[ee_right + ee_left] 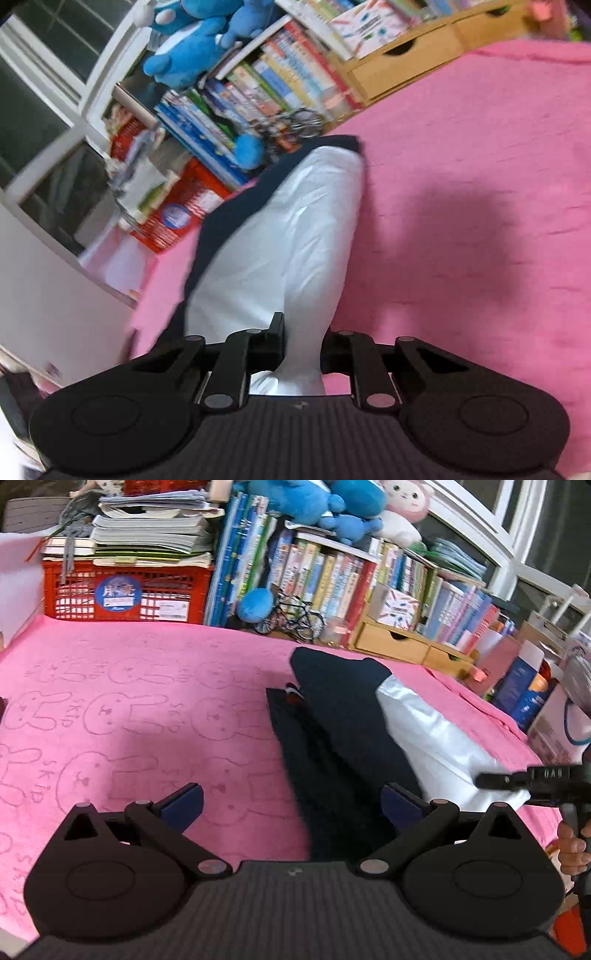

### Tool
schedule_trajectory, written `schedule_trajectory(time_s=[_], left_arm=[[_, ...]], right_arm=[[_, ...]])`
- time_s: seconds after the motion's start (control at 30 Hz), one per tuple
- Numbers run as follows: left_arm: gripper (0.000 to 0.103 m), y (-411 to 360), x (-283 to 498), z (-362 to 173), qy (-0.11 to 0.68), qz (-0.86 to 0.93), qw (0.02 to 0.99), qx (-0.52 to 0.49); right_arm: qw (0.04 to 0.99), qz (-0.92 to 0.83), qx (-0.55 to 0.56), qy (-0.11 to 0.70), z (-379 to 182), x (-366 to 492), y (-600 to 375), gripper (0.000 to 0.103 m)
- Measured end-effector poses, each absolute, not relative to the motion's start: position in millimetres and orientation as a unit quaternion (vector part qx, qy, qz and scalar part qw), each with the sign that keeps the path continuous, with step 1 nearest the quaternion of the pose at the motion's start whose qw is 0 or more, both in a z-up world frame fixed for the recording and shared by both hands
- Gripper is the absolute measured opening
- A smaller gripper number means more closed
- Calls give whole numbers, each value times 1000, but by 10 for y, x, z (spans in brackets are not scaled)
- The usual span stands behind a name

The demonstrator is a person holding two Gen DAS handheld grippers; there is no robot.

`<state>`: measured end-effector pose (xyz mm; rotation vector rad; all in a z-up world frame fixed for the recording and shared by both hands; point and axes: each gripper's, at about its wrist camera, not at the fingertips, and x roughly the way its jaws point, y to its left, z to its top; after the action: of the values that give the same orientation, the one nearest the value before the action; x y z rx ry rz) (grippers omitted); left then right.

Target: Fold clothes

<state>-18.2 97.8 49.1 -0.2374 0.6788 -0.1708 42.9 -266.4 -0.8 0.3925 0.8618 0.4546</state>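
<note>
Dark navy and shiny white cloth garment (354,716) half folded on pink bunny-print towel (129,716). Right tongs (303,350) pinching white end, lifted. Left tongs (291,805) spread, empty. More folds left.

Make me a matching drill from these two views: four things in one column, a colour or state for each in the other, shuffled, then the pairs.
Things
1. left gripper
2. right gripper
3. towel
4. crate

States
A. red, stacked with papers
B. jaws wide apart, nothing held
C. pink, rabbit pattern, spread flat
D. jaws closed on the white cloth

Pairs: 1-B, 2-D, 3-C, 4-A
</note>
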Motion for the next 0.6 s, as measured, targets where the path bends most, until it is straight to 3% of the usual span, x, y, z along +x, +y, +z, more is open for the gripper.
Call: schedule_trajectory(time_s=[0.03, 0.1, 0.2, 0.27, 0.4, 0.53, 0.57, 0.6], left_arm=[[103, 953, -171, 471, 335, -84, 931, -116], [103, 915, -152, 432, 343, -85, 928, -116], [103, 916, -161, 424, 346, -84, 927, -118], [103, 927, -186, 455, 342, -83, 928, -119], [103, 948, -264, 524, 331, -83, 932, -122], [103, 1015, -301, 580, 324, -80, 933, -135], [103, 1032, -303, 598, 322, -80, 933, -138], [103, 1040, -306, 616, 320, -80, 934, -140]], right_arm=[[877, 205, 154, 406, -3, 357, -2692, 42], [897, 180, 88, 393, 7, 213, -2746, 77], [941, 221, -23, 254, 201, -289, -2517, 93], [931, 299, -97, 183, 238, -570, -2248, 97], [896, 370, -182, 165, -63, -772, -1509, 97], [908, 339, -151, 197, -510, -583, -957, 91], [914, 329, -107, 211, -541, -477, -961, 74], [918, 320, -61, 225, -567, -369, -973, 50]])
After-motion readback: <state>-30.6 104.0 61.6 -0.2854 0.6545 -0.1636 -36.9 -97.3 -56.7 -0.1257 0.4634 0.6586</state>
